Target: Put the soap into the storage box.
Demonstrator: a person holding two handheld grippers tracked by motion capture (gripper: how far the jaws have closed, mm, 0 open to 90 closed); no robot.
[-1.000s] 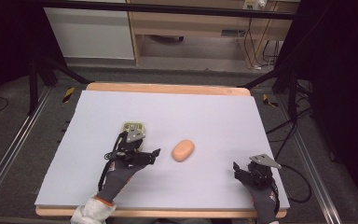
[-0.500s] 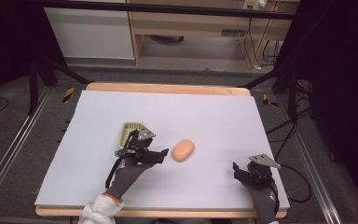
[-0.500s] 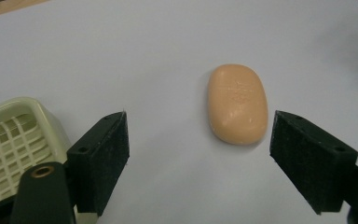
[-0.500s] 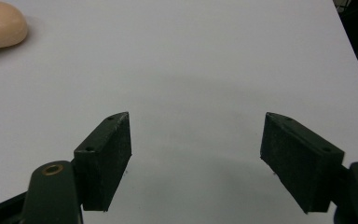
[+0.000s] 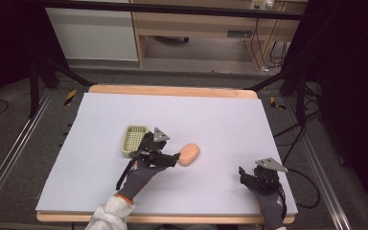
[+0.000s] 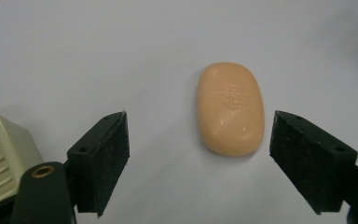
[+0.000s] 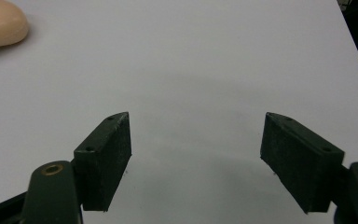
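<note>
Moved left gripper rightward off the pale green basket, toward the peach soap bar; basket uncovered since a second ago. Soap and right gripper unchanged.

Left gripper: jaws spread wide, gripped nothing. Tips just short of soap's near end in high view. From left gripper view, soap bar lay flat on white table surface, ahead of the jaws and between their lines, closer to the right-hand jaw, apart from both. Corner of basket visible beside the left-hand jaw.

Right gripper: jaws spread wide, held nothing, bare table between them. Sat near the table's near right corner, well apart from soap.

Soap near table centre, slightly toward the near edge. Basket just left of it, toward the left edge, upright.
</note>
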